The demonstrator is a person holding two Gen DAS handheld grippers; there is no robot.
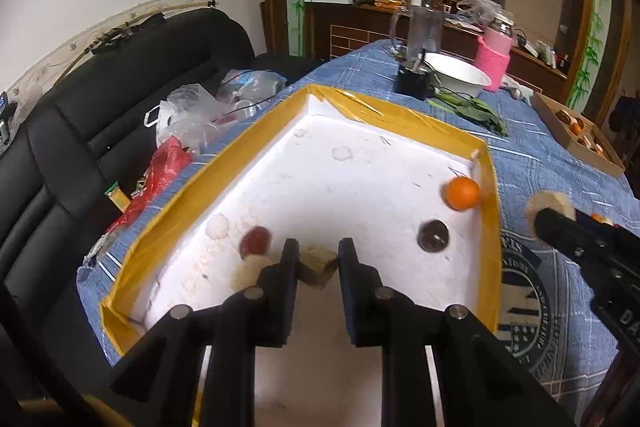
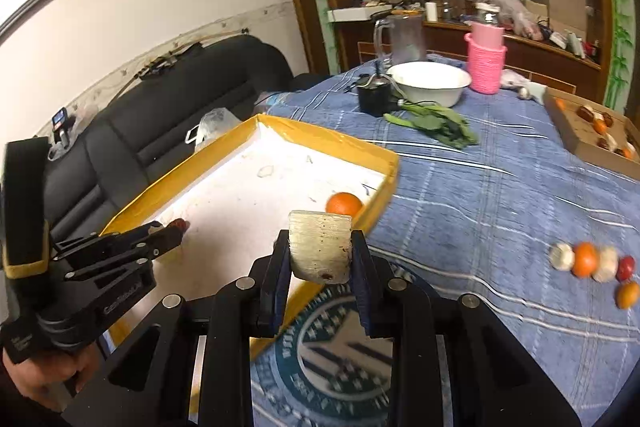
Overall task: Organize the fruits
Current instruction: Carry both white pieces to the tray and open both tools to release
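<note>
Fruits lie in two places on the table with the blue checked cloth (image 2: 500, 187). Inside the white tray with the yellow rim (image 1: 192, 223), an orange (image 1: 463, 193) sits close to the right wall, a dark round fruit (image 1: 433, 235) lies nearer the front, and a red fruit (image 1: 255, 241) with a pale one (image 1: 217, 227) lies near the left wall. A small row of loose fruits (image 2: 592, 261), pale, orange and red, rests on the cloth near the table's right edge.

The left gripper (image 1: 318, 257) is over the tray and its fingers are clenched on a pale beige chunk (image 1: 316, 265). The right gripper (image 2: 320, 255) is beside the tray's right rim, over the cloth, and grasps a pale beige block (image 2: 320, 247) tightly between its pads.

At the table's far edge stand a white bowl (image 2: 430, 81), a pink basket (image 2: 486, 65) and a glass jug (image 2: 402, 37). Green leaves (image 2: 434, 125) lie in front of the bowl. A cardboard box (image 2: 592, 147) with more fruit stands at the far right corner.
</note>
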